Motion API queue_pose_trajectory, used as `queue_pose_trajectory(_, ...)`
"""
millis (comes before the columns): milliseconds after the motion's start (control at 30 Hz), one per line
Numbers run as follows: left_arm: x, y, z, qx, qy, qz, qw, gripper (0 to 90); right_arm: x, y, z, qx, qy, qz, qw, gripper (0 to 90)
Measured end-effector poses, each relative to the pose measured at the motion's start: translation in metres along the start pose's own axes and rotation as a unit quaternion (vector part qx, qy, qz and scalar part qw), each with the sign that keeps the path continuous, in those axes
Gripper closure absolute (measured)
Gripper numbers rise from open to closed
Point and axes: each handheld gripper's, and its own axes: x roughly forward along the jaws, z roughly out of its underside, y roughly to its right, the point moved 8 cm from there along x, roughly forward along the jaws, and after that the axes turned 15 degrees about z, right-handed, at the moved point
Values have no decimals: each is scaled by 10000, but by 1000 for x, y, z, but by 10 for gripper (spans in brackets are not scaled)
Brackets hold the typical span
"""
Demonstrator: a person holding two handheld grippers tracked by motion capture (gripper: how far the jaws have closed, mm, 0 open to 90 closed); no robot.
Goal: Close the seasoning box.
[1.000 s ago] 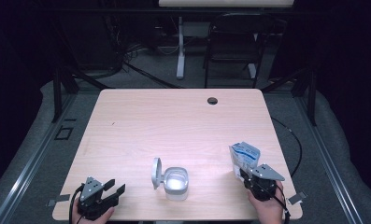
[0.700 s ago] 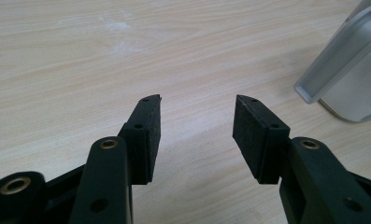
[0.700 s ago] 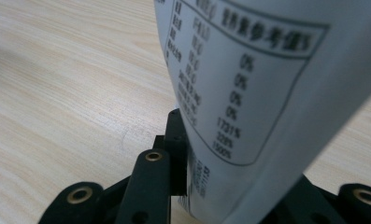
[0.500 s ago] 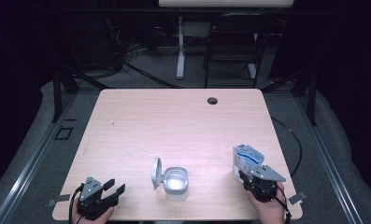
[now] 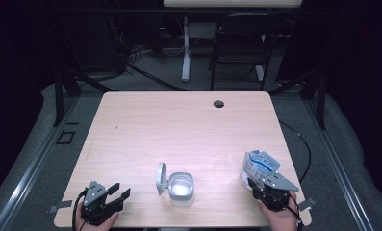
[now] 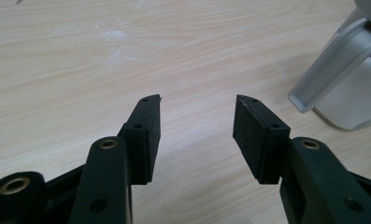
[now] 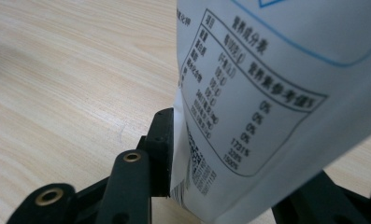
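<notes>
A clear plastic container (image 5: pixel 182 188) with its grey lid (image 5: pixel 161 178) flipped open on the left stands near the table's front edge. In the left gripper view the lid (image 6: pixel 335 65) rises at the upper right. My left gripper (image 5: pixel 116 193) rests at the front left of the table, open, with nothing between its pads (image 6: pixel 150 135). At the front right, my right gripper (image 5: pixel 256 179) is shut on the bottom of a white and blue pouch (image 5: pixel 259 167). The pouch (image 7: pixel 267 88), printed with a table of text, hides the right jaw.
The wooden table (image 5: pixel 179 130) has a round cable hole (image 5: pixel 219 103) at its back right. Behind the table stand a chair (image 5: pixel 240 45) and a white desk leg (image 5: pixel 185 48). Cables lie on the grey floor.
My right gripper has drawn back toward the front edge with the pouch. The left gripper and the container have not moved.
</notes>
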Motion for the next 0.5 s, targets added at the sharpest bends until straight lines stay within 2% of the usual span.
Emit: queue_pose_trajectory(500,16,8,-12,106,21,184,9998,521,-8,1,10,-84,1,-148,9999,493)
